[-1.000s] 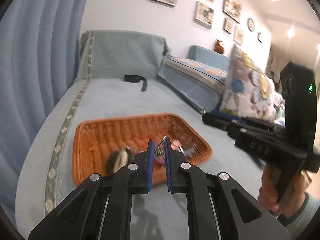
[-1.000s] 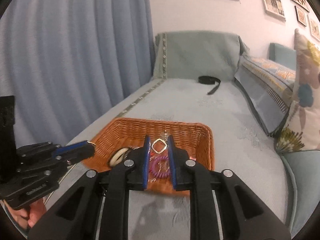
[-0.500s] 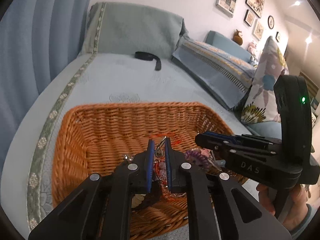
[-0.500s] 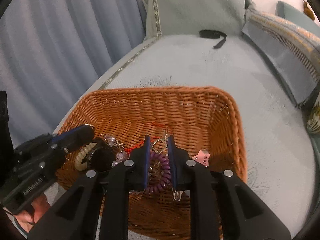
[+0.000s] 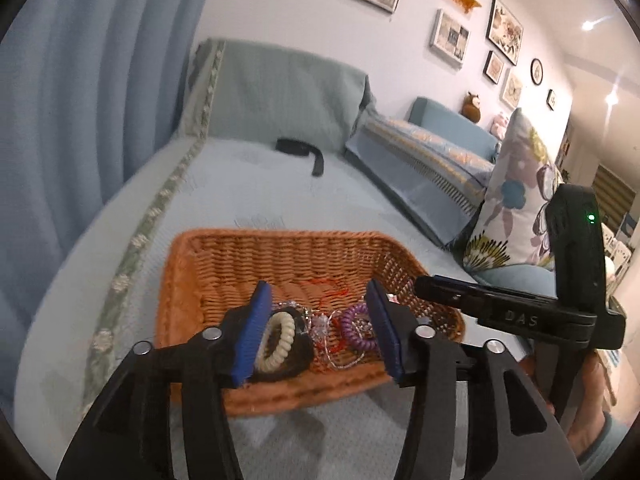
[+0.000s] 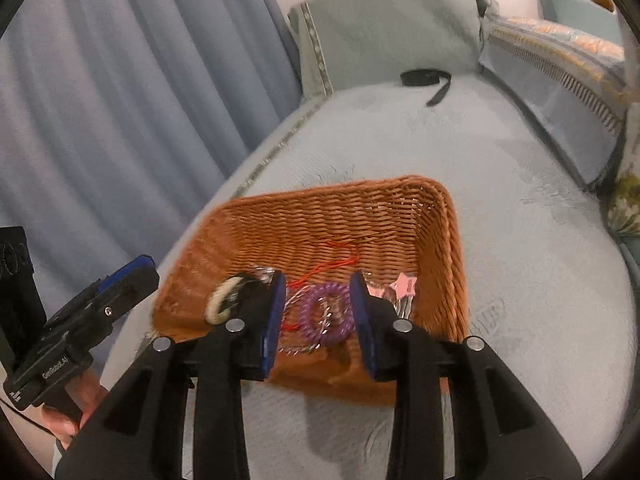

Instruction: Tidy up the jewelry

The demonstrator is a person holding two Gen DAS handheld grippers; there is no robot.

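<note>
An orange wicker basket [image 5: 192, 280] [image 6: 452, 240] sits on the pale blue sofa seat. In it lie a cream coil hair tie [image 5: 276, 338] [image 6: 220, 300], a purple coil tie [image 5: 356, 328] [image 6: 326, 318], red string [image 5: 328, 292], silver chains and a pink star clip [image 6: 404, 284]. My left gripper [image 5: 318, 292] hovers over the basket's near edge, jaws opening, nothing between the pads. Over the same edge, my right gripper [image 6: 318, 282] is also opening and holds nothing. Each gripper shows in the other's view: right [image 5: 500, 316], left [image 6: 100, 304].
A black strap [image 5: 300, 150] [image 6: 424, 80] lies at the far end of the seat. A floral cushion [image 5: 516, 200] and a striped bolster [image 5: 432, 160] stand to the right. A blue curtain [image 5: 80, 100] hangs along the left. A person's hand [image 6: 60, 420] holds the left gripper.
Both grippers were shut on small metal pieces above the basket. Now both pairs of jaws stand apart with the pieces gone from between them. The left gripper has pulled back toward the basket's near edge.
</note>
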